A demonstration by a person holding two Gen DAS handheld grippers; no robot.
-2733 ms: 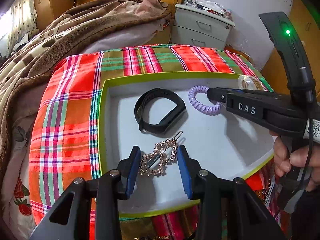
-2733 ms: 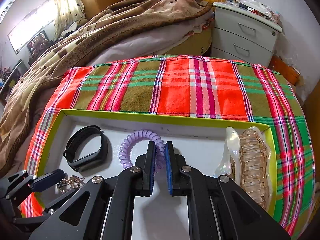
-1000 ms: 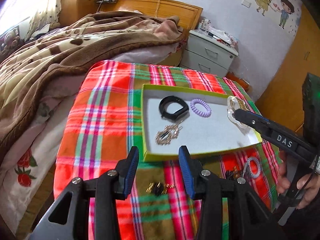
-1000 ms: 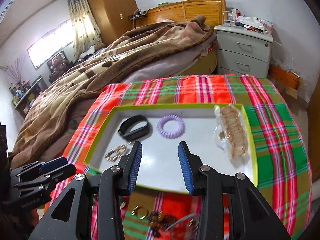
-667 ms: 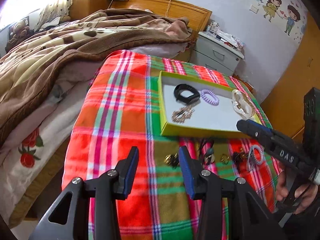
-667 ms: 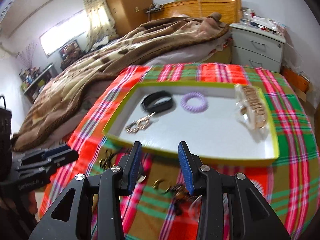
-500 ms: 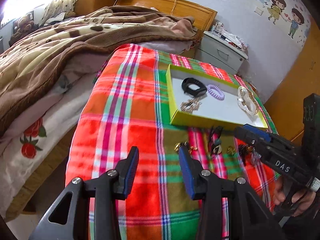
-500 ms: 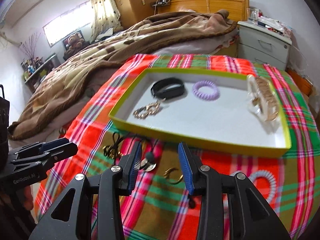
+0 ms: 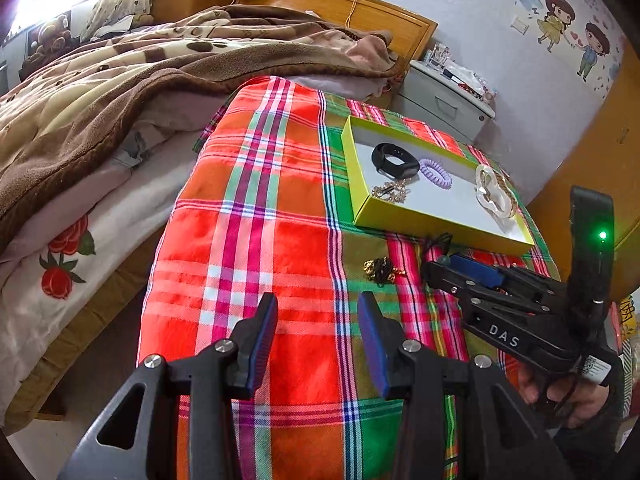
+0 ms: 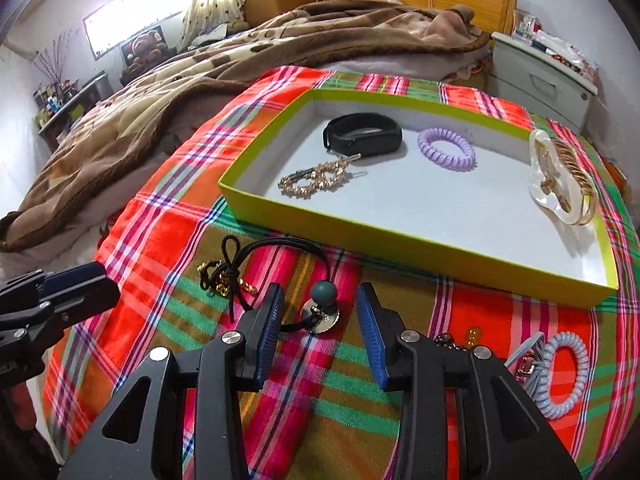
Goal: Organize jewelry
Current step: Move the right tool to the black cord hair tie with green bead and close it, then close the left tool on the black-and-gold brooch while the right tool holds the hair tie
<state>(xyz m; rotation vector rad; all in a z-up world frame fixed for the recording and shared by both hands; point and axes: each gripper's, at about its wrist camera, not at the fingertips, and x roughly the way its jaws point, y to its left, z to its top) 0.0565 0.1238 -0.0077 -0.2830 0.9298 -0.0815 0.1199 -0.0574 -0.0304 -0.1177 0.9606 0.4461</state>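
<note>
Right wrist view shows the likely next piece, a black cord hair tie (image 10: 280,256) with a teal bead (image 10: 325,293) and a small metal disc (image 10: 320,316), lying on the plaid cloth (image 10: 168,236) just short of the near wall of the yellow-green tray (image 10: 400,246); the right gripper (image 10: 320,332) hangs over it with its jaws wide and nothing held, bead and disc sitting between the blue pads. To do this well, I would lower straight down until the pads straddle the bead or the cord beside it, close gently so the round bead does not squirt out, then lift high enough to clear the tray wall before setting it on the bare white floor near the black band (image 10: 362,135), the lilac coil tie (image 10: 447,149), the gold hair clip (image 10: 316,180) and the clear claw clip (image 10: 560,176). The cord loops into a gold chain tangle (image 10: 224,280), so it may drag that along. The left gripper (image 9: 316,336) is also spread wide and empty, over bare cloth well short of the tangle. Hard to read: whether cord and chain are truly knotted or only overlapping; the small pieces by the right gripper's body, including an amber bit (image 10: 472,335) and a pale blue coil tie (image 10: 568,376), are partly hidden behind it, and in the left wrist view the right gripper covers most of the loose pile
</note>
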